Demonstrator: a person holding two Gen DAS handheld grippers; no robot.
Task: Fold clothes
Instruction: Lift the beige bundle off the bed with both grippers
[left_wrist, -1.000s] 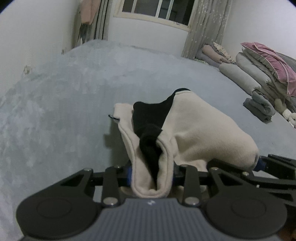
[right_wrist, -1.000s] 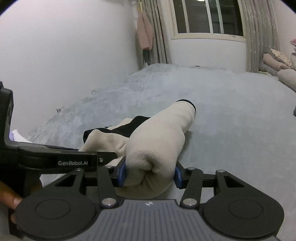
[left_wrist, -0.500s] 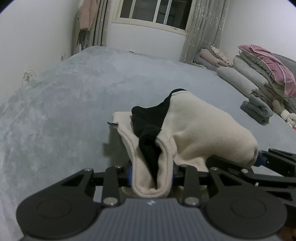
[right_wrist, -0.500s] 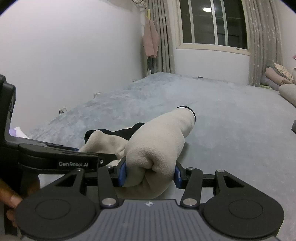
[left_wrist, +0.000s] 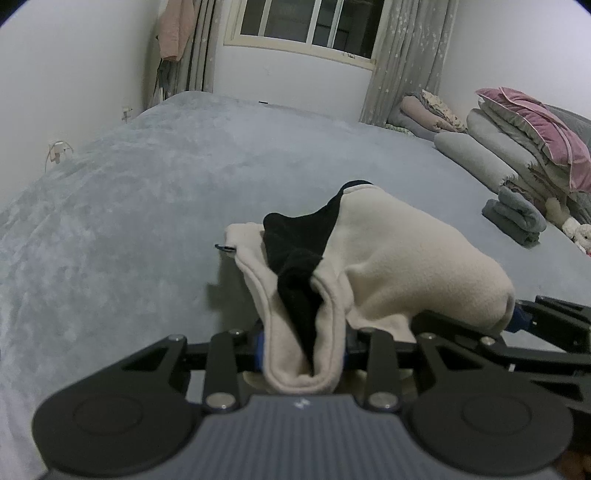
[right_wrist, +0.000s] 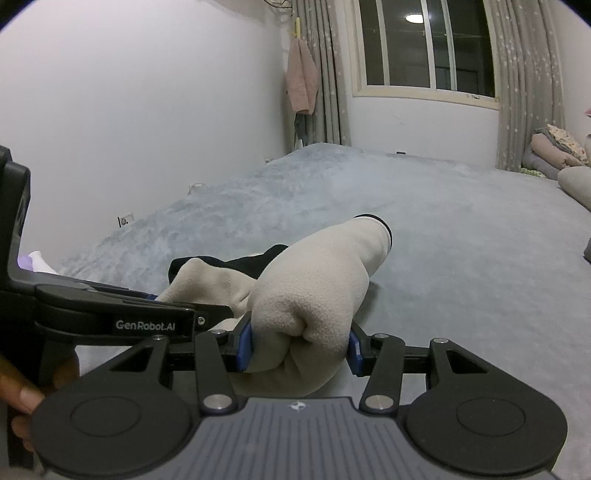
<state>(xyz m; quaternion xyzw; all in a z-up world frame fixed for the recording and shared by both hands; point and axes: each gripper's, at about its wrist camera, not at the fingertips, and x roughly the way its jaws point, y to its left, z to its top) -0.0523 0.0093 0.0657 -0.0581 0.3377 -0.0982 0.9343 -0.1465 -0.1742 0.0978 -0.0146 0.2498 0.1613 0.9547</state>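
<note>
While both grippers hold it bunched, the cream fleece garment (left_wrist: 399, 258) with its black lining (left_wrist: 295, 258) sits at the centre of each view, lifted in front of the cameras, with its far end draped down toward the grey bed (left_wrist: 129, 192). The left gripper (left_wrist: 301, 350) is clamped on a doubled edge where cream fabric wraps the black lining, low in the middle of its frame. The right gripper (right_wrist: 299, 343) is clamped on a thick wad of cream fleece, and a black-trimmed cuff (right_wrist: 373, 225) points away from it toward the middle of the frame. Each tool shows in the other's view: the right one at the lower right of the left view, the left one at the left edge of the right view, so the two grips lie just beside each other.

The step in hand looks like carrying a fold over, or gathering the piece before laying it flat; which one cannot be told. The next move calls for lowering both grips together onto the bed, keeping the edges lined up, and letting go only once the cloth lies flat.

Folded grey cloths (left_wrist: 515, 218) and stacked bedding (left_wrist: 517, 147) sit at the right of the left view, well apart from the garment.
</note>
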